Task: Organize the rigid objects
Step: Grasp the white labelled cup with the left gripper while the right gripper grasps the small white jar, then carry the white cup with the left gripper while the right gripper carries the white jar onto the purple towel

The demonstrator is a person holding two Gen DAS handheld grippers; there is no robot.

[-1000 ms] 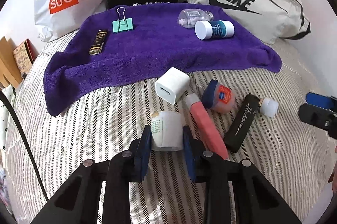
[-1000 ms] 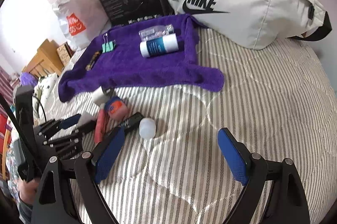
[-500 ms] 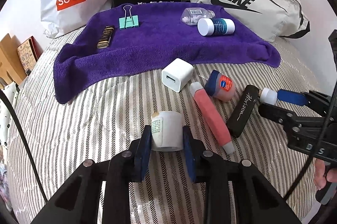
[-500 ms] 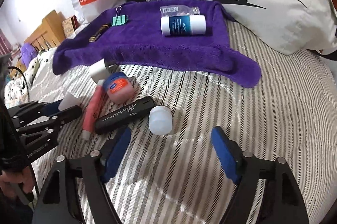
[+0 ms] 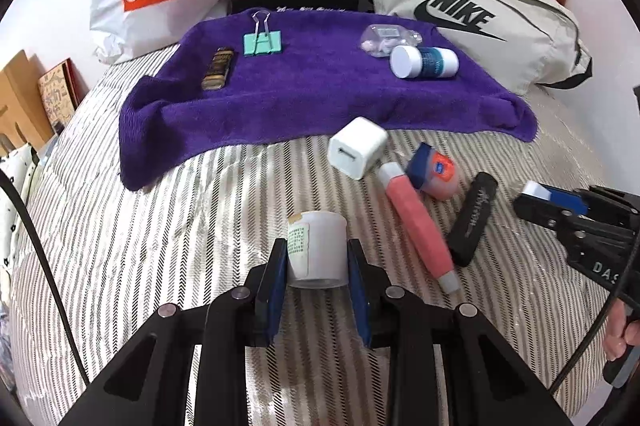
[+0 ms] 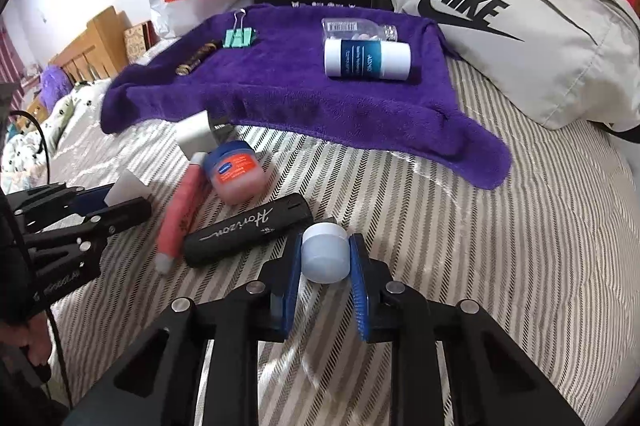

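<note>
Our right gripper (image 6: pixel 325 258) has its blue pads pressed on either side of a small translucent white jar (image 6: pixel 325 253), which sits on the striped bedspread (image 6: pixel 500 266) just beside the end of the black Horizon case (image 6: pixel 248 230). We judge the jar light, stiff and smooth-walled; its round sides could slip or roll between flat pads, so holding it across the middle of the body, as we do now, looks the safest grip. Our left gripper (image 5: pixel 317 268) is likewise clamped on a white cylindrical container (image 5: pixel 316 250) with a printed label, gripped low on its sides. It looks like hard plastic, light and not fragile, though its slight taper may let it slide upward if we squeeze hard.

Further out lie the things not yet sorted: a pink tube (image 5: pixel 416 222), probably a little yielding and best taken mid-length; a blue-lidded Vaseline tub (image 6: pixel 236 171) on its side, squat and likely to roll; and a white charger cube (image 5: pixel 357 147), flat-faced and easy to pinch. All rest near one another on the bedspread, just short of the purple towel (image 5: pixel 320 93). On the towel already sit a teal binder clip (image 5: pixel 263 43), a dark lighter-like bar (image 5: pixel 218 69), a clear pill bottle (image 6: pixel 356 29) and a blue-and-white bottle (image 6: pixel 367 59), so we judge the towel to be the destination.
</note>
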